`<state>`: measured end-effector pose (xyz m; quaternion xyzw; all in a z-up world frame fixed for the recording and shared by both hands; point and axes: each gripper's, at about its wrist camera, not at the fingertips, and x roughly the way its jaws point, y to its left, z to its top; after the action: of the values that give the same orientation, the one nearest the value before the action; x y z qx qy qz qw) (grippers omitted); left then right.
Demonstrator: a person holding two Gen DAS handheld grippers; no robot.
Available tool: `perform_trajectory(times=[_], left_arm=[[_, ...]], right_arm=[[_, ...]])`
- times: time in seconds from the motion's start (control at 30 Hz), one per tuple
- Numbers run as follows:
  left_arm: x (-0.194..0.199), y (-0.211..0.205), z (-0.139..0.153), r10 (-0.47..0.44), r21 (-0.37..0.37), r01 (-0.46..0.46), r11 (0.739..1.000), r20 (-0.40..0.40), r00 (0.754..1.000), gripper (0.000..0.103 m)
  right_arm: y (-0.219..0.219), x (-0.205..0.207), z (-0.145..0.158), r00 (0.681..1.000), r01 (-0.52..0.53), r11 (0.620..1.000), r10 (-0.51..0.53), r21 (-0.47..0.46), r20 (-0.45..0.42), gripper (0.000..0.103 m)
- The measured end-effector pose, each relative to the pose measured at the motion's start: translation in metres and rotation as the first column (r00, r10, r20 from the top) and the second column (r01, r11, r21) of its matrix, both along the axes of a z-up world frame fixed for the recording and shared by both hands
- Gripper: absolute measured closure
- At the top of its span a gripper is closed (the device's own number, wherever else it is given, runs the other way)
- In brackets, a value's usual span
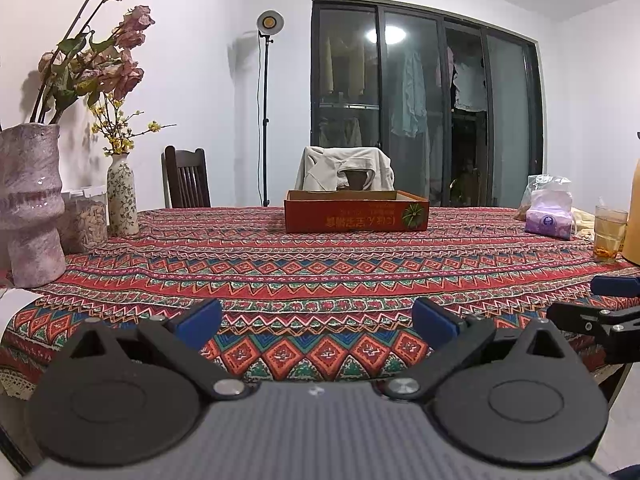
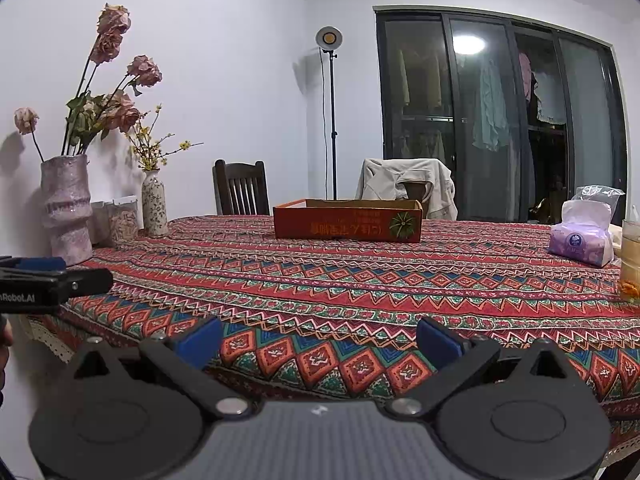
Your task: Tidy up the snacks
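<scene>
Both grippers hover at the near edge of the table with nothing in them. The left gripper (image 1: 316, 322) has its blue-padded fingers spread wide over the patterned tablecloth (image 1: 320, 276), and the right gripper (image 2: 318, 340) is spread just as wide.

The shallow red cardboard box (image 1: 356, 216) sits toward the far side of the table, well apart from both grippers. It is open-topped, with its printed side facing the cameras upside down. From this low angle its inside cannot be seen, so whether it already holds snacks cannot be told.

The likeliest snack in sight is a clear plastic bag (image 1: 538, 192) at the far right. It stands just behind a purple pack of tissues (image 1: 550, 218) and near a glass of amber drink (image 1: 608, 232). What the bag holds is unclear.

Such a bag will probably be light, soft and crinkly, with a slick film that slides between pads. The gathered top looks like the best place to pinch, not the bulging body, where the contents could be crushed.

The box, if it must move, should be light and fairly stiff; one wall can be clamped at its rim. The glass beside the bag is fragile and could spill.
</scene>
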<state>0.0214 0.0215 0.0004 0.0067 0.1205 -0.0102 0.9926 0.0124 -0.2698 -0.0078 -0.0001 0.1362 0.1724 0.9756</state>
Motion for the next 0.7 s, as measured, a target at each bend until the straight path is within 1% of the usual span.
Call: perform_trajectory(times=[0.7], left_arm=[[-0.0004, 0.0012, -0.0014, -0.005, 0.001, 0.005, 1.0, -0.001, 1.0, 0.0]], right_arm=[[-0.0013, -0.0001, -0.0011, 1.0, 0.008, 1.0, -0.008, 0.011, 0.001, 0.0]])
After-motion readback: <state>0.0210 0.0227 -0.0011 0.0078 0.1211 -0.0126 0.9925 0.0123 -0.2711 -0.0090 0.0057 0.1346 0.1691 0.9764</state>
